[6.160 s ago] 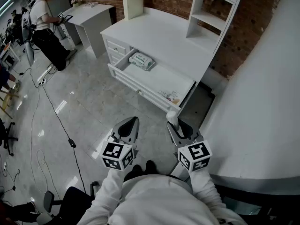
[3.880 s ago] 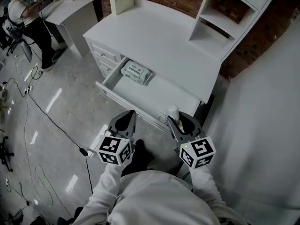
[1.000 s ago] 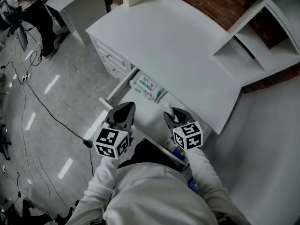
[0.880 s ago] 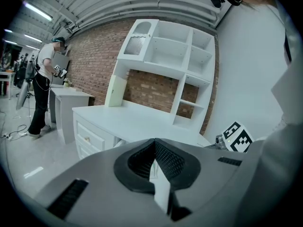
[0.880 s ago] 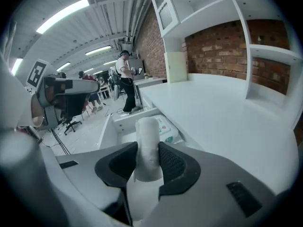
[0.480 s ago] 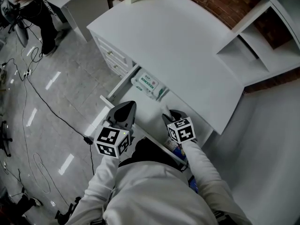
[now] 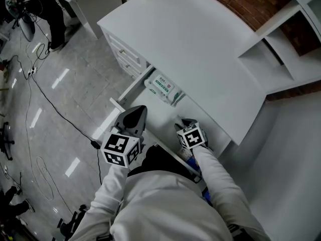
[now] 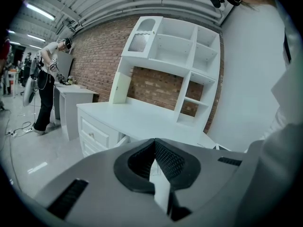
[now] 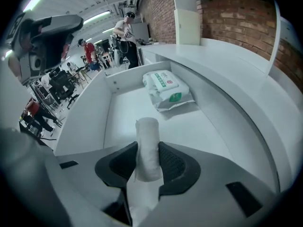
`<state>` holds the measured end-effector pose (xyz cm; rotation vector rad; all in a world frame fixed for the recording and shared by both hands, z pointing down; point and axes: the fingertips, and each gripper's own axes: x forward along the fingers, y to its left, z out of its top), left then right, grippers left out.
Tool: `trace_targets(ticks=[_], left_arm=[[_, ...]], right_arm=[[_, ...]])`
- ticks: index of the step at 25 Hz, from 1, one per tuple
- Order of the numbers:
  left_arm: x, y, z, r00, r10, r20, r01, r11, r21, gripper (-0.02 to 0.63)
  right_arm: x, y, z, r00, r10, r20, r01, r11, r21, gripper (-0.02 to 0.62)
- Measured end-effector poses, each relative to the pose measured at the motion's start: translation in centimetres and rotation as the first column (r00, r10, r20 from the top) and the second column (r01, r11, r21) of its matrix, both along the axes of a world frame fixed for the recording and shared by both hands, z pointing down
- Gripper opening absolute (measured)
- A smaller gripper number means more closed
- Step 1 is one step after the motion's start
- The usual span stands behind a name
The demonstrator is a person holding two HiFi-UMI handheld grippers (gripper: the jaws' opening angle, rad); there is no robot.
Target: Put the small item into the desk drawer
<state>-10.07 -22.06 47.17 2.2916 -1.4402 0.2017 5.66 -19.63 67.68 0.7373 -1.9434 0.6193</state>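
Observation:
The white desk drawer (image 7: 131, 90) stands pulled out, and a pack of wet wipes (image 7: 165, 88) lies at its far left end. My right gripper (image 7: 181, 125) reaches down over the drawer's near right part, shut on a small white rolled packet (image 9: 147, 136) that sticks up between the pads. In the right gripper view the drawer's bare floor (image 9: 142, 105) and the wipes pack (image 9: 166, 88) lie just ahead of that gripper (image 9: 147, 159). My left gripper (image 7: 134, 117) hangs over the drawer's front edge, shut with nothing in it (image 8: 154, 145).
The wide white desk top (image 7: 190, 44) overhangs the back of the drawer. A shelf unit (image 7: 281, 49) rises at the right. Small closed drawers (image 7: 125, 56) sit at the desk's left end. Cables (image 7: 45, 99) run across the glossy floor. A person (image 7: 45, 4) stands by another desk.
My right gripper has moved forward and down into the drawer opening with the packet still in it. The left gripper has stayed at the front edge.

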Motion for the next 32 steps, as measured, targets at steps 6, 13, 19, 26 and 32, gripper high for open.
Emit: trace_targets(ticks=[6,13,19,26,32], left_arm=[[0.0,0.1,0.4,1.0,-0.003,0.002,0.003,1.0,-0.013,0.017],[0.4,0.1,0.5,1.0,-0.003,0.005,0.003,1.0,-0.021,0.017],[0.8,0.1,0.4,1.0,-0.006,0.009,0.007,1.0,-0.019,0.017],[1.2,0.4,0.3,1.0,-0.009,0.012,0.009,1.0,-0.014,0.017],[1.4,0.6,0.1,1.0,-0.006,0.006,0.006,1.0,-0.005,0.017]], right_arm=[[-0.1,0.6,1.9,0.999,-0.027,-0.039,0.025,0.998,-0.049,0.155],[1.1,1.1,3.8,0.992,-0.031,-0.12,0.021,0.996,-0.088,0.155],[-0.1,0.9,3.0,0.99,-0.102,-0.1,0.096,0.993,-0.062,0.156],[0.2,1.2,3.6,0.99,-0.114,-0.088,0.107,0.992,-0.071,0.166],[-0.2,0.9,2.1,0.991,-0.109,-0.079,0.107,0.994,-0.025,0.204]])
